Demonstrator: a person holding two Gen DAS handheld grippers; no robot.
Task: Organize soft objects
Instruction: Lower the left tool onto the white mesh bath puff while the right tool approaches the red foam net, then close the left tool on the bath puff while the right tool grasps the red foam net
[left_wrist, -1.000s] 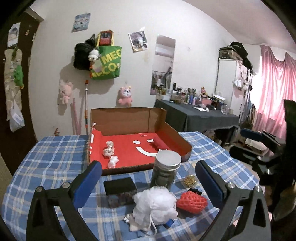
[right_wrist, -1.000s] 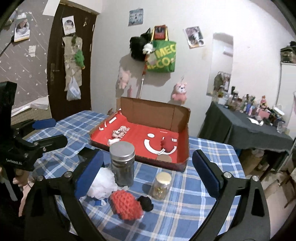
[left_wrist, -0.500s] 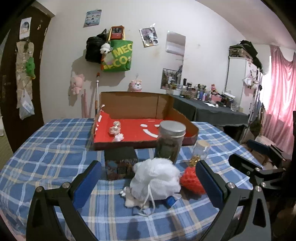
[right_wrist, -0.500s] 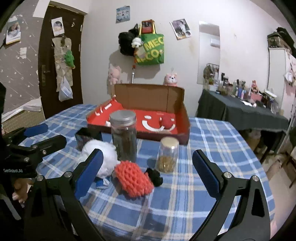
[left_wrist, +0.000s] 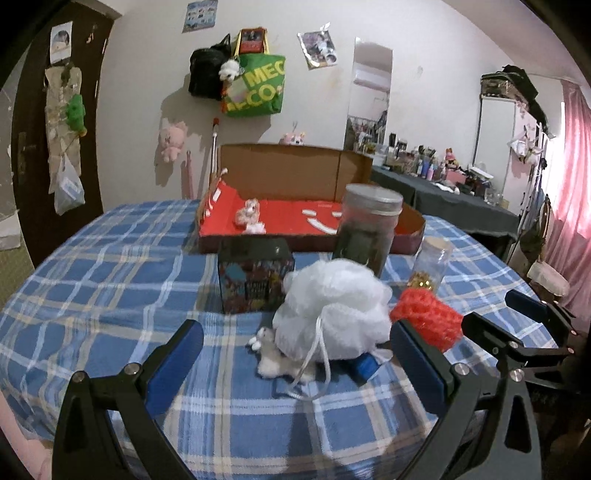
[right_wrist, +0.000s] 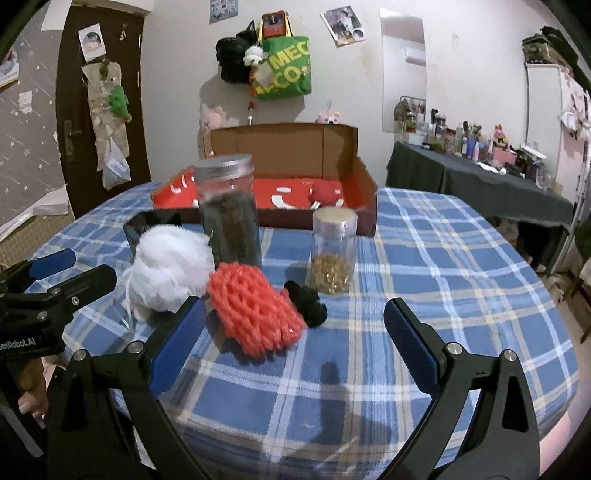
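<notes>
Where cloth lies checked, fluffy white pouf (left_wrist: 332, 306) sits.

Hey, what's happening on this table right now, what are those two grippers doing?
A person holds a gripper in each hand over a blue plaid table, sorting soft things. The left gripper is open and lined up on the white mesh pouf; the right gripper is open, facing the red knitted piece. Neither holds anything yet. Two jars and a dark tin stand among them. Behind sits an open cardboard box with a few small items already on its red floor.
</notes>
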